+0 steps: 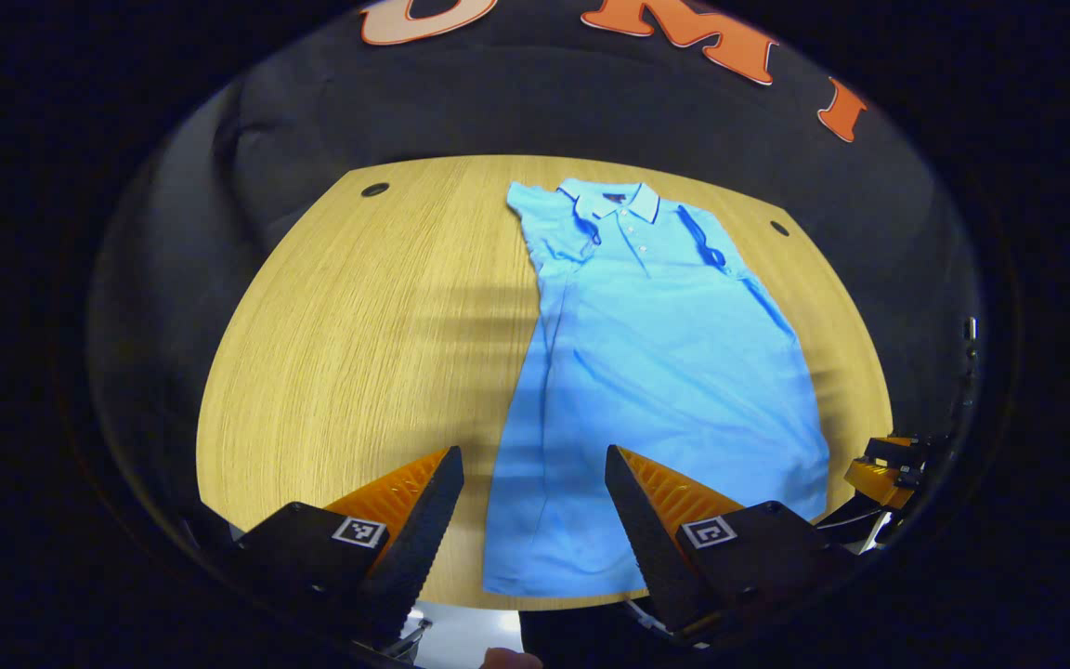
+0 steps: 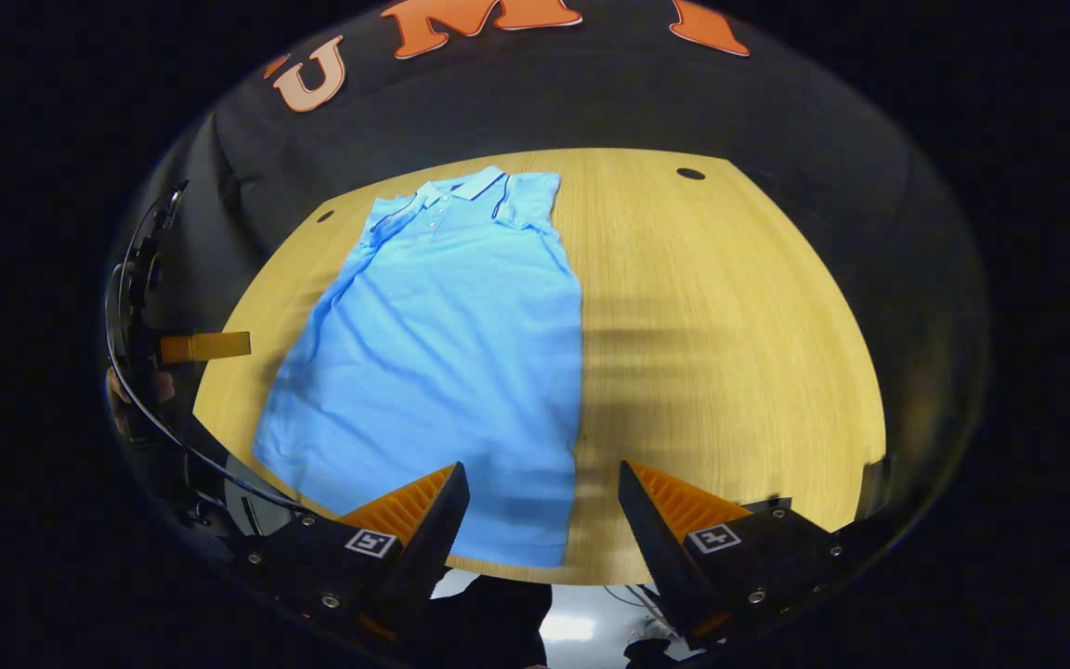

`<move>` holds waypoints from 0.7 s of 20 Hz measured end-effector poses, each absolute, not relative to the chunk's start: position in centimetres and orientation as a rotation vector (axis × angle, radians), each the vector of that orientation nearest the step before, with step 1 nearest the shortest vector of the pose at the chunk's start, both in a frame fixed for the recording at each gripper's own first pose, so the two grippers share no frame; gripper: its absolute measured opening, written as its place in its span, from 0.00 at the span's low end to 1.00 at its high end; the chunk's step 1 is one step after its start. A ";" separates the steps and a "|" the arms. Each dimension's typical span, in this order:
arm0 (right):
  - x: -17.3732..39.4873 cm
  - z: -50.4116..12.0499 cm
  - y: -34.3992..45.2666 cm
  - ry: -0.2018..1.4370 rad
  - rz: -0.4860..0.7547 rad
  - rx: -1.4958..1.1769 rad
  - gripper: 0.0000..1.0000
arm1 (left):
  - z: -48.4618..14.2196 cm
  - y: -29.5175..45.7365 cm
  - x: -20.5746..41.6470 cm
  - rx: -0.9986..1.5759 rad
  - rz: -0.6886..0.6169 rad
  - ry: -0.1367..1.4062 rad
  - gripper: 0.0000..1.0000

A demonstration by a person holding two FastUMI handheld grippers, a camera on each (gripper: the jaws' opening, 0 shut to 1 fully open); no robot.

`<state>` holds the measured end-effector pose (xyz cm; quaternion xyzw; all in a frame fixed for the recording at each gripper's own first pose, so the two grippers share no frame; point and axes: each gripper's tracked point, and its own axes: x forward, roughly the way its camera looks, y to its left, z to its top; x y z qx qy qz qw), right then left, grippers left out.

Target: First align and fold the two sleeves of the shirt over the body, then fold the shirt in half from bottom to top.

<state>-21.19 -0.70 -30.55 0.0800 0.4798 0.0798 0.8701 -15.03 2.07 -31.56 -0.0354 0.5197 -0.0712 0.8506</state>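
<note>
The light blue polo shirt (image 1: 656, 372) lies flat on the round wooden worktop (image 1: 358, 344), long axis running away, collar at the far end. Left tongs (image 1: 535, 506) and right tongs (image 2: 542, 516) hover spread above its hem.

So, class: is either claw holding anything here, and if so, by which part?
Nothing is held. The left claw and right claw both stand open above the shirt lying flat on the table.
</note>
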 end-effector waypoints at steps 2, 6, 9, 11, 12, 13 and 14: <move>-22.0 -31.6 -0.2 1.033 0.189 0.153 0.98 | -32.8 2.6 -17.0 -0.066 -0.138 1.141 1.00; -23.2 -32.9 0.4 1.085 0.192 0.171 0.97 | -35.1 2.7 -19.0 0.006 -0.142 1.189 1.00; -23.2 -33.5 -0.2 1.107 0.155 0.155 0.96 | -36.7 2.2 -21.8 0.034 -0.195 1.242 1.00; -23.7 -34.2 -0.3 1.141 0.127 0.151 0.95 | -37.7 2.1 -22.4 0.052 -0.221 1.260 1.00; -24.1 -34.6 -0.5 1.162 0.117 0.143 0.95 | -38.2 2.3 -22.7 0.053 -0.220 1.276 1.00; -24.1 -34.9 -0.7 1.171 0.109 0.137 0.95 | -38.9 2.7 -23.1 0.051 -0.206 1.293 1.00; -24.2 -35.2 -0.7 1.181 0.100 0.136 0.95 | -39.2 2.6 -23.4 0.030 -0.208 1.308 1.00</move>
